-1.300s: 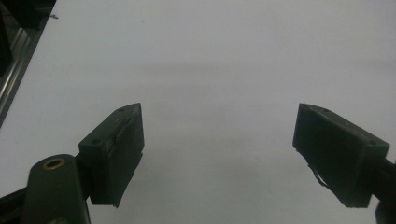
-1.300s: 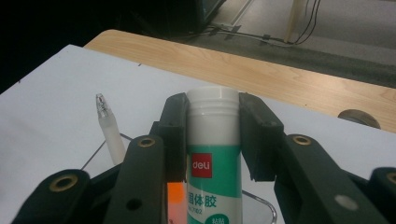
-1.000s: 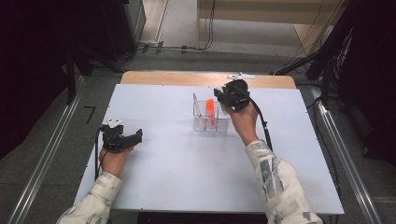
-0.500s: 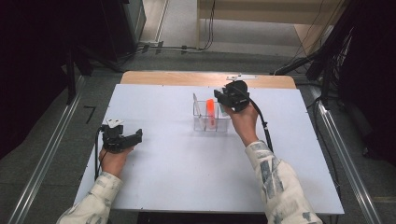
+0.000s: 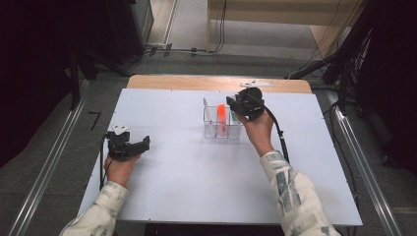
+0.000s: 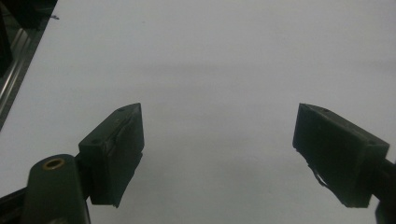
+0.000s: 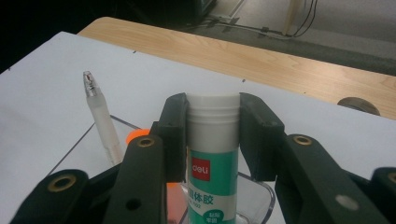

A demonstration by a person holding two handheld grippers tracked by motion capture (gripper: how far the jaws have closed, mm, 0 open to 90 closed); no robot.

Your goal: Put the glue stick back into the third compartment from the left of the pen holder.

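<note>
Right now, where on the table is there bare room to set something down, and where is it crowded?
Bare white table lies between the left gripper and the clear organizer, and along the near edge between both forearms. It is crowded at the organizer: a pen, an orange item and the glue stick clamped by the right gripper.

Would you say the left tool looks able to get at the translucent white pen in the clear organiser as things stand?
Probably yes: the left tool is open, and bare table lies between it and the translucent white pen, though the right tool sits close by.

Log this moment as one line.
right gripper: shut on glue stick, over clear organizer | left gripper: open, empty, on table
</note>
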